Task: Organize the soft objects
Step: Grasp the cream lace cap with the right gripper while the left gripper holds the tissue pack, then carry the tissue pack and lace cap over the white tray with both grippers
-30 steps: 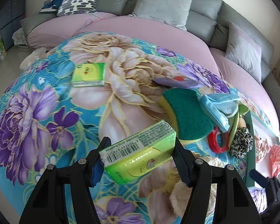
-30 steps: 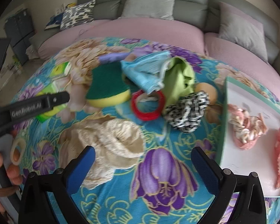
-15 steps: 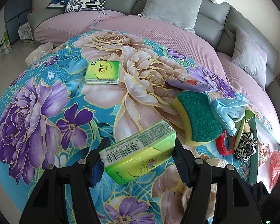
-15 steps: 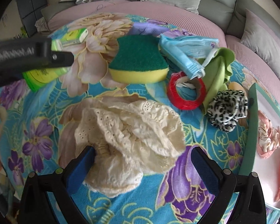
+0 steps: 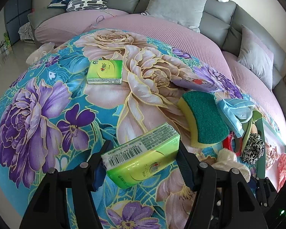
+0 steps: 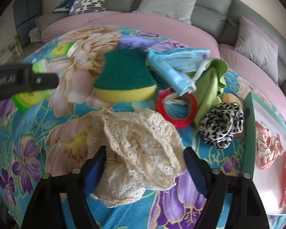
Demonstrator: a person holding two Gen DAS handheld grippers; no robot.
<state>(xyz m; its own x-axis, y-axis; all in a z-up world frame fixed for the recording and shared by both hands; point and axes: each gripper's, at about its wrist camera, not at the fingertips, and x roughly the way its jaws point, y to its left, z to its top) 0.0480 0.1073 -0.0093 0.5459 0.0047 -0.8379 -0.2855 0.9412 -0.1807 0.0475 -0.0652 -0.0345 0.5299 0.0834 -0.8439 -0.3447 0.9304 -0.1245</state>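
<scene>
My left gripper point(image 5: 141, 160) is shut on a green tissue pack point(image 5: 141, 156) and holds it above the floral cloth. A second green tissue pack point(image 5: 104, 72) lies farther back. My right gripper point(image 6: 145, 164) is open, its jaws on either side of a cream lace cloth point(image 6: 141, 152) lying on the table. Beyond the lace cloth lie a green-and-yellow sponge point(image 6: 124, 78), a blue face mask point(image 6: 173, 66), a red ring point(image 6: 176, 107), a light green cloth point(image 6: 211, 87) and a leopard scrunchie point(image 6: 221, 126).
A green-rimmed white tray point(image 6: 249, 133) at the right holds two pink scrunchies point(image 6: 267, 148). A purple pouch point(image 5: 194, 82) lies behind the sponge. A pink and grey sofa point(image 5: 162, 24) with cushions curves behind the table. The left gripper's arm point(image 6: 19, 84) crosses the right wrist view at left.
The right gripper has moved left and forward until its jaws straddle the lace cloth. The left gripper, still holding the tissue pack, has pulled back a little from the table.
</scene>
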